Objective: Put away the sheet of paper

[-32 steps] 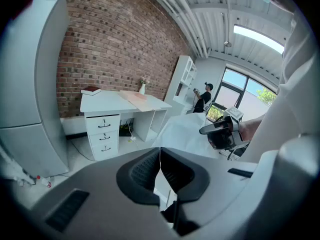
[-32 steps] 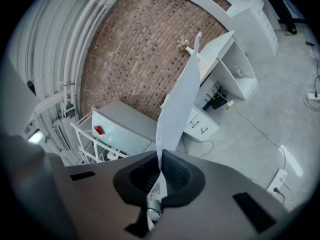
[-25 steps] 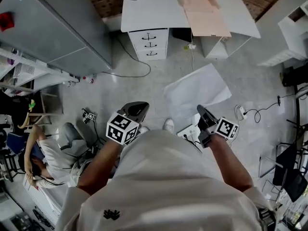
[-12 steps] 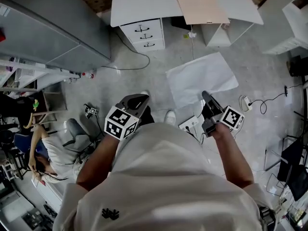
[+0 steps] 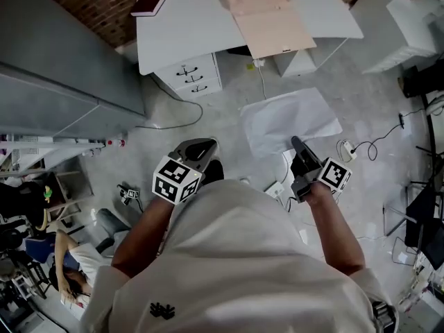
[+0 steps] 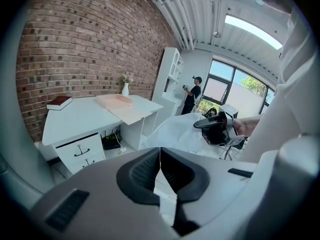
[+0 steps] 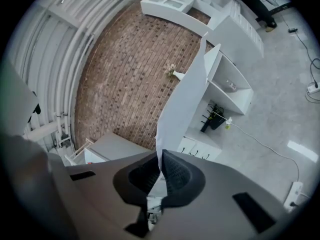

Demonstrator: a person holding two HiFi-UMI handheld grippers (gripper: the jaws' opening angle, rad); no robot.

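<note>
A large white sheet of paper spreads out in front of my right gripper, which is shut on its near edge. In the right gripper view the sheet rises edge-on from between the pads of the right gripper. My left gripper is held level at the left, shut with nothing in it; its jaws meet in a thin line. From the left gripper view the sheet and the right gripper show at the right.
A white desk stands ahead with a peach folder, a red book and a drawer unit under it. A grey cabinet is at the left. A power strip and cables lie on the floor at right.
The view has swung so the desk and the red book show more fully. Both grippers stay shut, the right one still on the sheet.
</note>
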